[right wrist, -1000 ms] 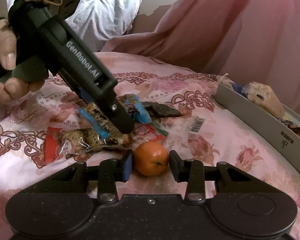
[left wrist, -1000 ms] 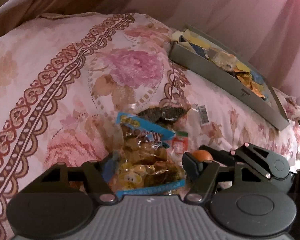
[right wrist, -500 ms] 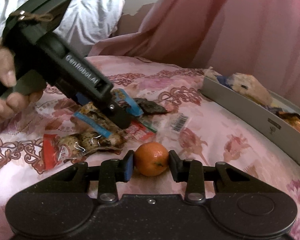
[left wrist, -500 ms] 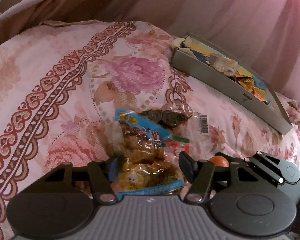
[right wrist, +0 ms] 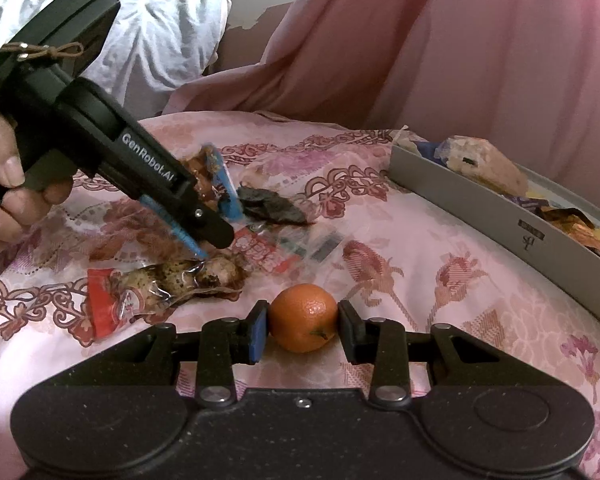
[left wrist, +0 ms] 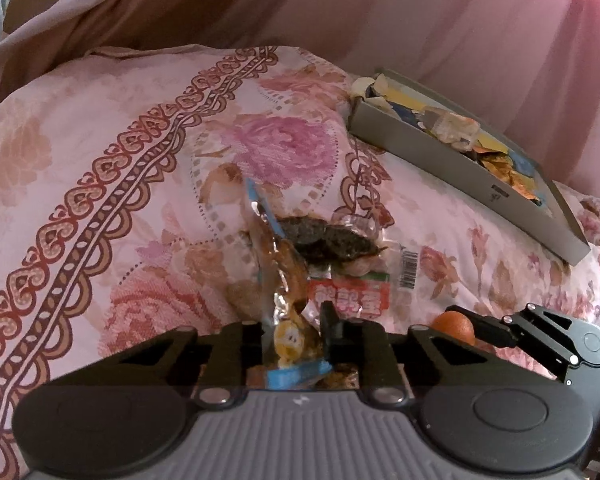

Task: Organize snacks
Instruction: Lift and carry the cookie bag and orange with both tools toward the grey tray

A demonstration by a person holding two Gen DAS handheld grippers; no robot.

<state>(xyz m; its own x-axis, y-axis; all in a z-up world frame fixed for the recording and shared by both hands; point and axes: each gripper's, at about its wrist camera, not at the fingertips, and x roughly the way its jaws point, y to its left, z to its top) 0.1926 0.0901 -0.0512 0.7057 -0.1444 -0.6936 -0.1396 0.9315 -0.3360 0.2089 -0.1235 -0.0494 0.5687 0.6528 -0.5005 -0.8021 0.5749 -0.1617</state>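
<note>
The left gripper (left wrist: 294,334), its black body marked "GenRobot.AI", pinches a clear blue-edged snack packet (left wrist: 284,292) upright above the floral pink bedspread (left wrist: 100,184). Rightward, the right gripper (right wrist: 302,330) clamps a small round orange tangerine (right wrist: 303,317) between its pads, near a shallow grey cardboard tray (right wrist: 500,232) of snacks.

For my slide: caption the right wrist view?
Right gripper clamps a mandarin; left gripper lifts a snack bag.

Home bedroom: floral pink bedsheet (left wrist: 100,152), white pillow (right wrist: 156,28), pink curtain (right wrist: 480,48) behind; snack tray (right wrist: 480,216) sits on bed.
</note>
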